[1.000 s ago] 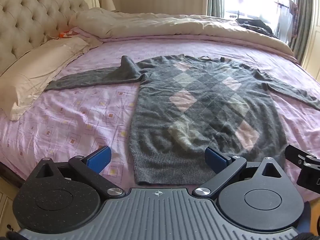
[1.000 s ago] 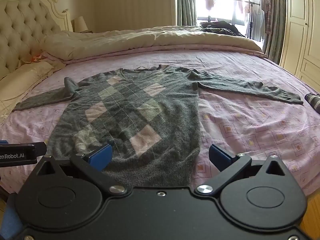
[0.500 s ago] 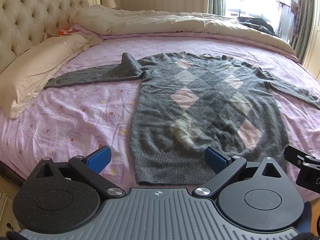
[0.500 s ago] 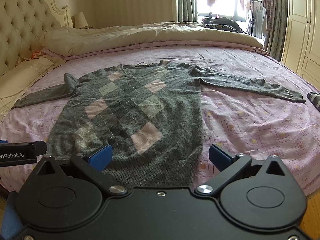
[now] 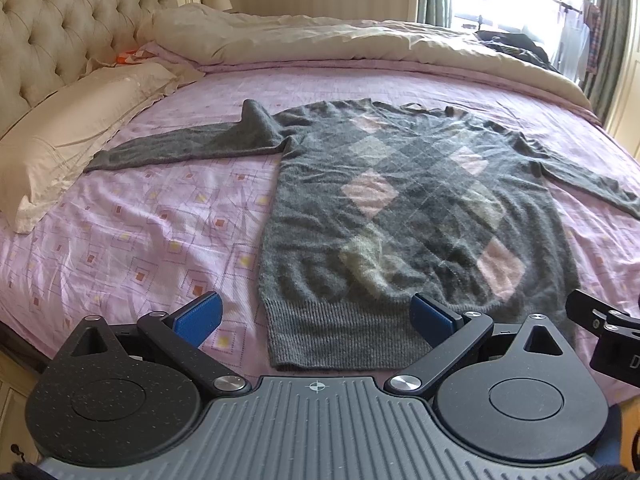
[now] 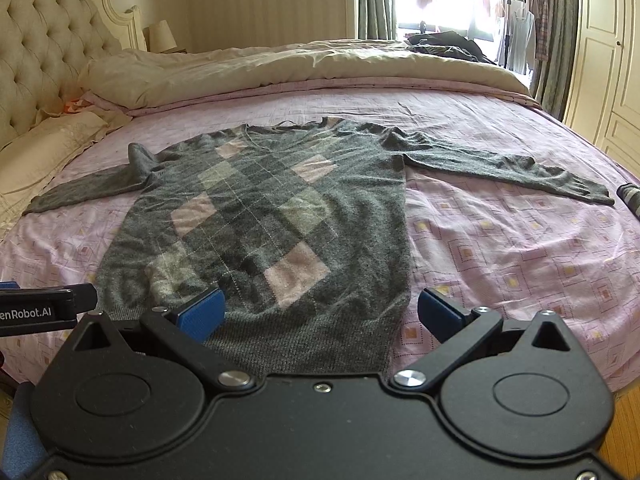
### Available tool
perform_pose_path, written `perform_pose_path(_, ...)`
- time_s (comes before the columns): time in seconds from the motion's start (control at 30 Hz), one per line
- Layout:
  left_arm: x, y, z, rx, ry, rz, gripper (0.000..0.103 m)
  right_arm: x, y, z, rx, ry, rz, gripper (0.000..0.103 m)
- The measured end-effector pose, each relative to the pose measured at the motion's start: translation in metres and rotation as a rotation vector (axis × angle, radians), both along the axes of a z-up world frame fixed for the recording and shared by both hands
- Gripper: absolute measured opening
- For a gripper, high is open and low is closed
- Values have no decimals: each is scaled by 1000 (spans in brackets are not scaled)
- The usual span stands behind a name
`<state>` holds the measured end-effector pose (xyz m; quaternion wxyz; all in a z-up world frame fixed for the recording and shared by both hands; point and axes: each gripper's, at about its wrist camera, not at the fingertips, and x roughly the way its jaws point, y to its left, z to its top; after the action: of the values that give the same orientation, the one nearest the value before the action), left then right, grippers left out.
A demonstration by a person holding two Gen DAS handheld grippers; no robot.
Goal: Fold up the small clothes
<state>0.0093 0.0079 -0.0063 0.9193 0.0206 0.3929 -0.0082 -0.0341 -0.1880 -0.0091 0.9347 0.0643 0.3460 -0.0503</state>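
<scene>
Grey sweater (image 5: pixel 404 216) w/ pink and pale argyle diamonds lies flat, front up, on the pink sheet (image 5: pixel 152 232) of the bed, both sleeves spread out to the sides, ribbed hem nearest the cameras; left shoulder is bunched into a small peak. Left gripper (image 5: pixel 316 314) hangs over the hem's left corner w/ blue pads (image 5: pixel 198 316) spread wide, holding nothing, not touching the knit as far as can be seen. Right gripper (image 6: pixel 322 312) sits over the hem's right corner, pads (image 6: pixel 200 314) equally wide apart, empty; contact w/ fabric can't be told.
</scene>
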Motion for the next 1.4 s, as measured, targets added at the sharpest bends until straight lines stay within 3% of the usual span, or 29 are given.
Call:
perform_pose_path(0.7,9,3,-6,-4,17,14,101,8,-2,0,3,18,-11,102)
perform_pose_path(1.4,40,-4,-17,24,61,15,101,46,-16,-7,33,75,-52,102)
